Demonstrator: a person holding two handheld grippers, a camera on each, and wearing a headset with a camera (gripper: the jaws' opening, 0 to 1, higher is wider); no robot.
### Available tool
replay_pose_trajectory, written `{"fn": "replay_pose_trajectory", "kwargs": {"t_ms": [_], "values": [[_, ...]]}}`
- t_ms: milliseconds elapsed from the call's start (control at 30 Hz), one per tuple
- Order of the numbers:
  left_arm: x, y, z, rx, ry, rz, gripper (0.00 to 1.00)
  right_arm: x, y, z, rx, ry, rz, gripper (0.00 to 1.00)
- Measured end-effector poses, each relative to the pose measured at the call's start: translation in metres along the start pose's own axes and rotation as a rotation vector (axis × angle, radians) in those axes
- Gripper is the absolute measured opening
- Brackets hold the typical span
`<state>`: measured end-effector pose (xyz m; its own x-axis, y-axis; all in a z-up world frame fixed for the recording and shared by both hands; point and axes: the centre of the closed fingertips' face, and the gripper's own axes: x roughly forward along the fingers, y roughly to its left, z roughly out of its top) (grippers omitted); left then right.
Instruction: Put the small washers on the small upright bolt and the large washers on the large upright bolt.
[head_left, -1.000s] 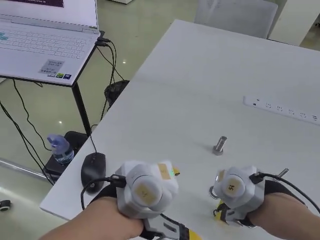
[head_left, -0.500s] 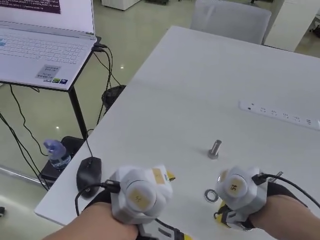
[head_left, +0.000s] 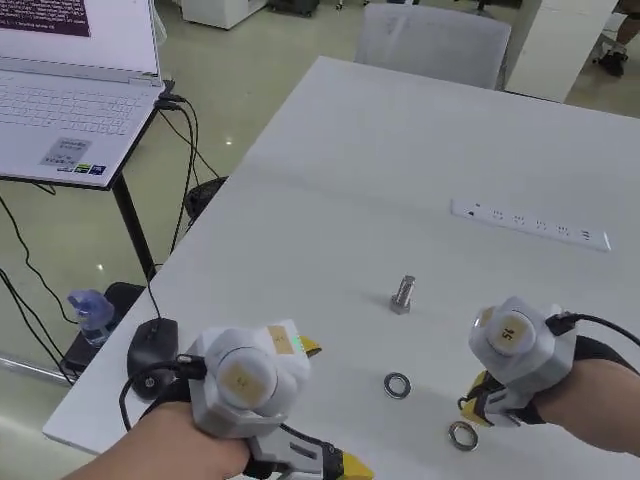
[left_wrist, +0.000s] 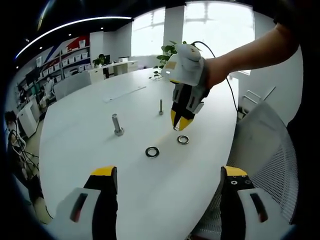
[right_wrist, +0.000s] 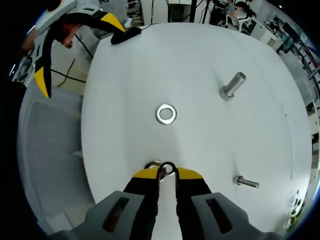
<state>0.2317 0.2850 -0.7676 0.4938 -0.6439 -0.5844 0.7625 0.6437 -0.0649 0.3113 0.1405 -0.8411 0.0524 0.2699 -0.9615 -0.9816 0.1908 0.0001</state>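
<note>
Two jaws of the right gripper (right_wrist: 166, 172), at the bottom centre of its own view, are clenched on the held washer (right_wrist: 167, 163), which stands upright between the tips. A second washer (right_wrist: 151, 165) lies just left of the tips, and a third washer (right_wrist: 166, 113) lies flat at frame centre. The large bolt (right_wrist: 232, 85) stands upper right, the small bolt (right_wrist: 246, 182) lower right. The left gripper (left_wrist: 169, 172) is spread wide and empty. Judged step: pick-up done, transfer pending. The next move calls for matching washer size, unreadable here, to its bolt, centring the hole over the bolt tip, then releasing.
</note>
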Motion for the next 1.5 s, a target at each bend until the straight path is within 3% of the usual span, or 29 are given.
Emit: {"fn": "replay_pose_trajectory", "kwargs": {"t_ms": [67, 267, 500, 700, 1167, 1500], "values": [[-0.001, 0.005, -0.001, 0.006, 0.007, 0.028, 0.86, -0.003, -0.005, -0.009, 0.004, 0.003, -0.007, 0.12], [0.000, 0.007, -0.002, -0.008, 0.011, 0.049, 0.86, -0.008, -0.013, -0.030, 0.017, 0.018, -0.004, 0.12], [0.004, 0.006, -0.004, -0.027, 0.027, 0.073, 0.88, -0.019, -0.029, -0.049, 0.028, 0.025, -0.020, 0.12], [0.011, 0.002, 0.001, -0.015, 0.027, 0.077, 0.87, -0.030, -0.051, -0.058, 0.025, 0.034, -0.043, 0.12], [0.020, -0.001, 0.009, -0.018, 0.029, 0.072, 0.86, -0.046, -0.099, -0.047, 0.031, 0.017, -0.088, 0.12], [0.021, -0.001, 0.009, -0.014, 0.032, 0.072, 0.86, -0.054, -0.108, -0.030, 0.028, -0.006, -0.108, 0.12]]}}
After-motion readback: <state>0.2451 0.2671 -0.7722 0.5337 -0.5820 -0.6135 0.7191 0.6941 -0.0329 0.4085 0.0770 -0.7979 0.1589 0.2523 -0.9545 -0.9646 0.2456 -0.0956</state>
